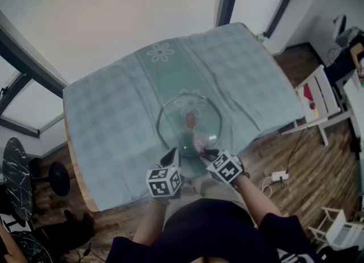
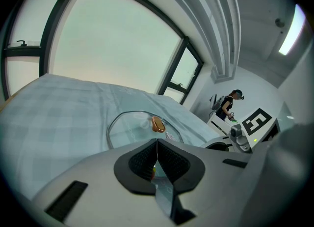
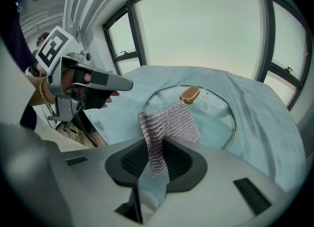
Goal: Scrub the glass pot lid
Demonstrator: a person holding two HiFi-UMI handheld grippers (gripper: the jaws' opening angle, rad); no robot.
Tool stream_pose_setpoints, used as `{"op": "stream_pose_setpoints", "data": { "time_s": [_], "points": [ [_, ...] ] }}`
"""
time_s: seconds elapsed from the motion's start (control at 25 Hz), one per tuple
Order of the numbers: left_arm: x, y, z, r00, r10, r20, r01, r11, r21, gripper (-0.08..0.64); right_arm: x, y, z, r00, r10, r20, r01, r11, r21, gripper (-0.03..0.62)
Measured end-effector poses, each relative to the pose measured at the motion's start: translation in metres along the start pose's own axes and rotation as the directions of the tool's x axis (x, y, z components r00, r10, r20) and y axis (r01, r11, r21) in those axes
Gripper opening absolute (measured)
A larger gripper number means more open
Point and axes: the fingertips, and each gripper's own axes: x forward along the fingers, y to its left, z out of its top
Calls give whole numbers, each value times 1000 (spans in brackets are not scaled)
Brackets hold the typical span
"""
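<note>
The glass pot lid lies flat on the teal tablecloth, its brown knob in the middle. My right gripper hovers over the lid's near edge, shut on a silver mesh scrub cloth. In the right gripper view the cloth sticks up from the gripper, above the lid and knob. My left gripper is shut at the lid's near rim. In its own view the gripper hides that rim; beyond lie the lid and knob.
The table's near edge runs just below both grippers. On the wooden floor, a white rack stands to the right, a black stool to the left, and a power strip lies near the table. A person stands far back.
</note>
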Motion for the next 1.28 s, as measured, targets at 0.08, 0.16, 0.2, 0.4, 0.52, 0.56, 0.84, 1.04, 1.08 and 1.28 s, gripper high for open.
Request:
{"op": "stream_pose_setpoints", "data": {
  "time_s": [0.08,0.16,0.2,0.4,0.52,0.56,0.84,1.04,1.08,1.28],
  "points": [
    [-3,0,1,1000,0,4,0,1000,3,5,-7,1,3,1000,-12,26,12,1000,18,84],
    [-8,1,0,1000,-2,7,2,1000,8,5,-13,4,7,998,-25,55,23,999,41,84],
    [-10,1,0,1000,-4,8,4,1000,11,5,-16,6,9,997,-31,70,27,998,53,84],
    [-18,3,-4,1000,-13,9,13,999,30,5,-29,16,20,987,-63,146,49,994,95,84],
    [-23,4,-8,1000,-23,5,23,999,37,5,-37,26,29,979,-85,187,66,992,106,83],
    [-24,4,-9,1000,-26,2,26,999,39,5,-39,29,32,975,-92,202,72,992,107,83],
    [-29,1,-16,999,-39,-3,39,998,40,5,-56,36,43,952,-127,280,94,987,128,81],
    [-27,-1,-16,999,-35,-3,35,999,41,5,-62,30,50,937,-113,330,51,980,191,81],
    [-26,-1,-15,1000,-30,-1,30,999,39,5,-62,28,50,936,-109,335,44,980,194,81],
    [-18,-2,-9,1000,0,22,-1,1000,19,5,-65,16,51,930,-84,359,20,984,179,81]
  ]
}}
